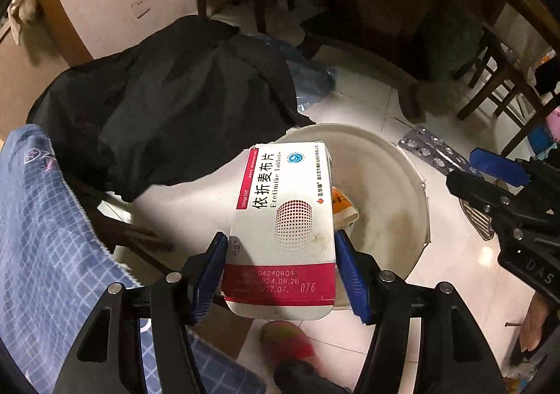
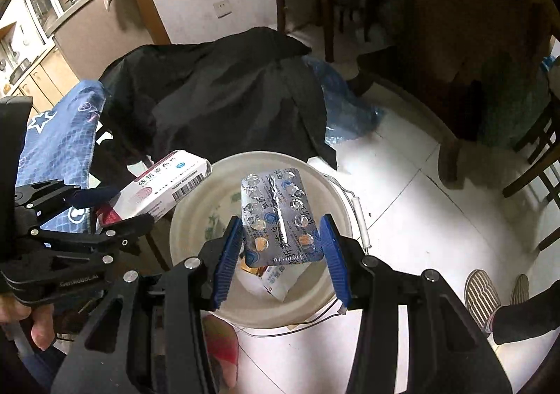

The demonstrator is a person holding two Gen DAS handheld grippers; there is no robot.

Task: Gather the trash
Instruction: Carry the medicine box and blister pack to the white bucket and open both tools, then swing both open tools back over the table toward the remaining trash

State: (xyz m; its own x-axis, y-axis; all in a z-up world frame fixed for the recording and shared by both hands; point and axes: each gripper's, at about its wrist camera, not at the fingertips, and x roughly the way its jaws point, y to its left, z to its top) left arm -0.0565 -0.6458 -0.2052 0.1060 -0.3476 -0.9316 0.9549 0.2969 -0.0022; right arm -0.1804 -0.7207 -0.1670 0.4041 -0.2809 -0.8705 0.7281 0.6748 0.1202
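On the tiled floor the bucket [image 2: 196, 219] sits directly below both grippers: the left gripper [image 1: 280, 271] pinches a box [image 1: 283, 219], the right gripper [image 2: 281, 254] a blister pack [image 2: 276, 215].

Indoor lighting is uneven. The white floor tiles [image 2: 413, 205] near the bucket [image 2: 196, 219] glare brightly, while the area beyond the bucket lies in deep shadow. Both views bend strongly at the edges, with black vignetted corners. Focus is acceptable centrally.

Both wrist cameras look steeply down, close over the white bucket [image 1: 395, 184] [image 2: 196, 219]; both share it.
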